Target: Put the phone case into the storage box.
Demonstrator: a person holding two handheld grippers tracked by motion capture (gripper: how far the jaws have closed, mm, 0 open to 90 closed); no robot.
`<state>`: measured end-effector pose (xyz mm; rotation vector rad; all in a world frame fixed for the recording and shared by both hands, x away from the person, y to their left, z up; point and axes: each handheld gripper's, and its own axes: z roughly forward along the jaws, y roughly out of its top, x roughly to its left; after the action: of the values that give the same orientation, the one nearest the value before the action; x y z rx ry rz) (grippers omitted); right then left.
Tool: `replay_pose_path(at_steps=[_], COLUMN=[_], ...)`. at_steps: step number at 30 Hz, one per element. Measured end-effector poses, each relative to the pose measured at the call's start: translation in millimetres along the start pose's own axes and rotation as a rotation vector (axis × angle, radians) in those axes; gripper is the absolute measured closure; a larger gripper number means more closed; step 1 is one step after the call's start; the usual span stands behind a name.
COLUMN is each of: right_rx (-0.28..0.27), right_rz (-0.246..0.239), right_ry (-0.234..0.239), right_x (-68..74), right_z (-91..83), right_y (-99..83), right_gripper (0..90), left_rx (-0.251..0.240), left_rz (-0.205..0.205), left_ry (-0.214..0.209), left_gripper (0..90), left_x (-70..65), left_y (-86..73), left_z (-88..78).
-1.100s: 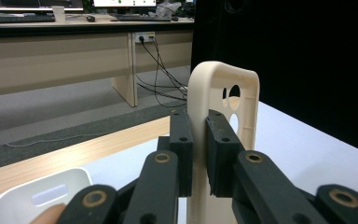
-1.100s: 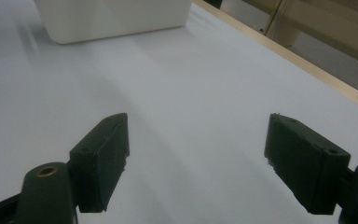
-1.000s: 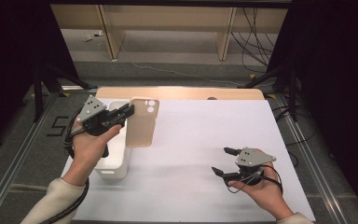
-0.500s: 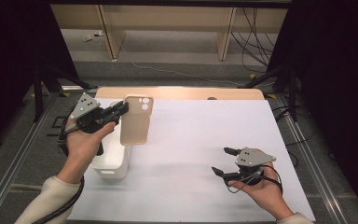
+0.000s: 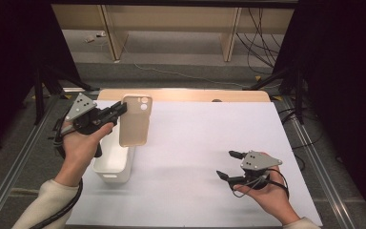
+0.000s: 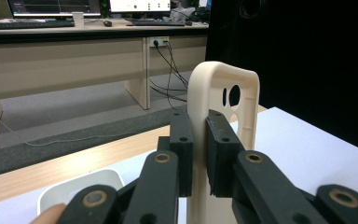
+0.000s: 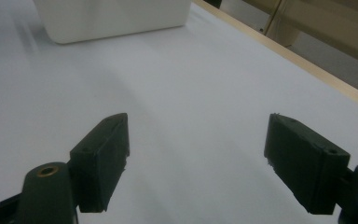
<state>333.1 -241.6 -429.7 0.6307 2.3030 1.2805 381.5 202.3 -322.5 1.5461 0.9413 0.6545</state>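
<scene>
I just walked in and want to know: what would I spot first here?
A beige plastic phone case held up in the air by the left gripper, above a white plastic box on the table's left. The right gripper waits open over the white table.

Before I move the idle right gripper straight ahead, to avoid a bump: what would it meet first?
Probably the white bin; the right gripper points across bare table toward it.

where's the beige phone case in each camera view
High view: phone case upper left, hanging from the left claw above the white bin.
Left gripper view: centre, upright between the jaws.
Right gripper view: not in it.
Shared landmark: the white bin.
</scene>
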Motion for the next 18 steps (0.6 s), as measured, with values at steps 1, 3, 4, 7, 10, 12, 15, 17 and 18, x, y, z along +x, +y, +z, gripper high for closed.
replay_pose_path(at_steps=[1, 3, 4, 7, 10, 12, 15, 17, 18], right_rx=[0.001, 0.0, -0.001, 0.0, 0.0, 0.001, 0.0, 0.0, 0.001], right_rz=[0.002, -0.001, 0.0, 0.002, 0.003, 0.003, 0.006, 0.005, 0.005], right_ry=[0.0, -0.002, -0.002, 0.001, 0.0, -0.002, -0.002, -0.002, -0.001], right_x=[0.0, -0.3, -0.3, 0.0, -0.1, -0.5, -0.8, -0.7, -0.7], right_z=[-0.1, -0.3, -0.3, 0.0, 0.0, 0.0, 0.0, 0.1, 0.2], right_y=[0.0, 0.2, 0.1, 0.0, 0.1, -0.1, -0.2, -0.2, -0.3], right_gripper=[23.5, 23.5, 23.4, 23.4, 23.5, 23.4, 23.5, 23.4, 23.4], left_rx=[-0.006, -0.005, -0.005, -0.005, -0.005, -0.003, -0.003, -0.005, -0.006], left_rz=[0.005, 0.003, 0.004, 0.003, 0.005, 0.003, 0.005, 0.004, 0.002], left_ry=[-0.001, -0.001, 0.001, 0.003, 0.007, 0.008, 0.013, 0.017, 0.018], left_gripper=[82.1, 82.1, 82.1, 82.1, 82.1, 82.1, 82.1, 82.1, 82.1], left_x=[0.5, 0.7, 1.0, 2.0, 3.2, 4.2, 5.4, 6.2, 6.6], left_y=[0.5, 1.1, 1.4, 2.3, 3.2, 4.1, 5.3, 6.2, 6.5], left_z=[0.1, -0.6, -0.9, -1.9, -2.3, -2.7, -3.3, -4.0, -4.3])
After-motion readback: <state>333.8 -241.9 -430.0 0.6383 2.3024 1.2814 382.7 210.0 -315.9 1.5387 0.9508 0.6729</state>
